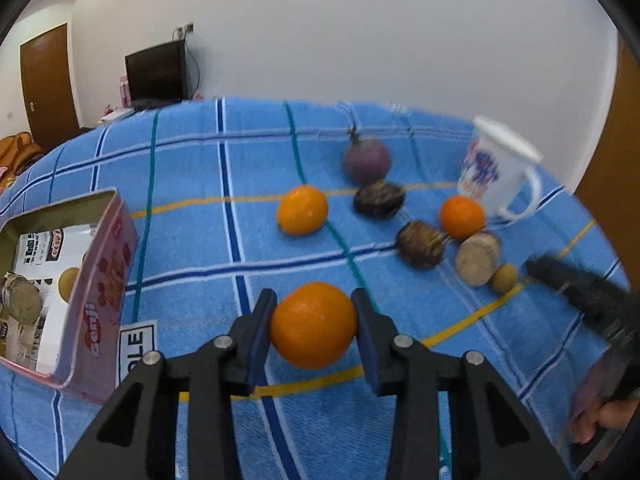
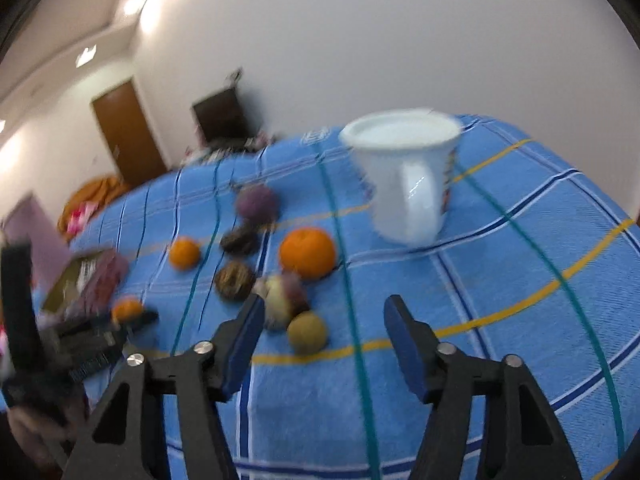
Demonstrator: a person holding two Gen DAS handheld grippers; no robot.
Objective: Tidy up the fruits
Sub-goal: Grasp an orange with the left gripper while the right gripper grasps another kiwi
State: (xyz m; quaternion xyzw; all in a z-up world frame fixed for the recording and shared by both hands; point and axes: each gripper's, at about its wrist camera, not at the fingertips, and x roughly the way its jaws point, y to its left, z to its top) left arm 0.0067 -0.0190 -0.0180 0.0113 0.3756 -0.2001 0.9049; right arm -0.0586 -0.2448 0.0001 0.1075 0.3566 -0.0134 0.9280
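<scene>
Left wrist: blue plaid cloth [image 1: 192, 184] (white wall [image 1: 360, 32] behind).

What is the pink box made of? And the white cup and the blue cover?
The pink box looks like thin painted metal: its inside walls shine dull gold. The white cup seems glazed ceramic, or maybe plastic; its handle shows a bright glint. The blue cover looks like soft woven towel cloth, fuzzy and matte.

oranges [image 1: 313, 325]: 3 | dark round fruits [image 1: 379, 199]: 3 | tan fruits [image 1: 478, 258]: 2 | mug [image 1: 494, 168]: 1 | tin box [image 1: 105, 280]: 1
</scene>
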